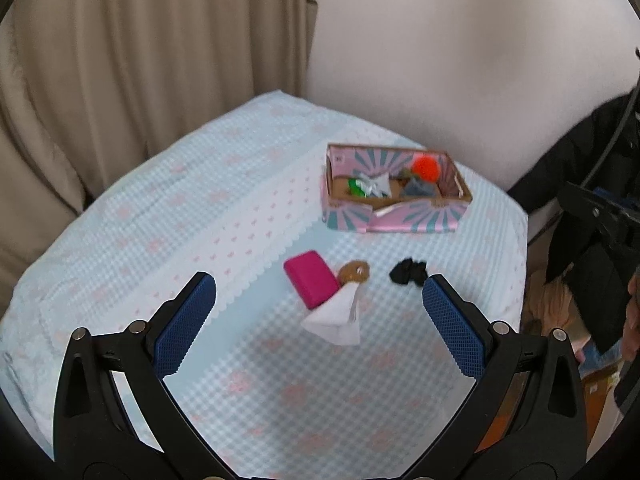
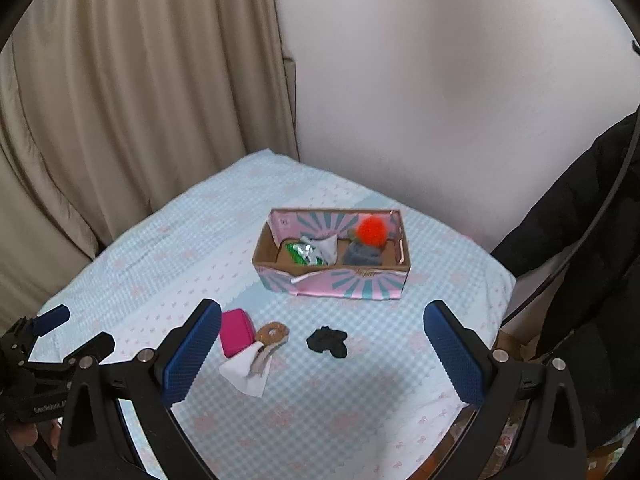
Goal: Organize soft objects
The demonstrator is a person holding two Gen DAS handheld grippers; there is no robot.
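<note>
Blue ribbed pads spread wide on both claws, nothing gripped: left gripper (image 1: pixel 319 286) poised above the cluster of loose items, right gripper (image 2: pixel 322 316) hanging over the same patch of pale blue checked cloth (image 2: pixel 320 400). Between the left pads, a magenta rectangular soft block (image 1: pixel 312 282), touching a brown ring-shaped piece (image 1: pixel 354 271) and a white folded cloth (image 1: pixel 335 317) draped against both. Just beside these, apart, a small crumpled black fabric scrunchie (image 1: pixel 408 271). Farther back, well apart, the pink-and-teal patterned cardboard box (image 1: pixel 416 220), already carrying a fluffy orange pom-pom (image 1: pixel 425 165), grey fabric and a green-and-silver wrapper.

Risks from here, as a judgement: closing on the magenta block likely to snag the white cloth and drag the ring along, so tightly bunched. Black scrunchie low and limp, easy to pinch only an edge and drop short of the box. Both claws converging on one spot, collision possible. Box light, easy to shove on loose cloth.
</note>
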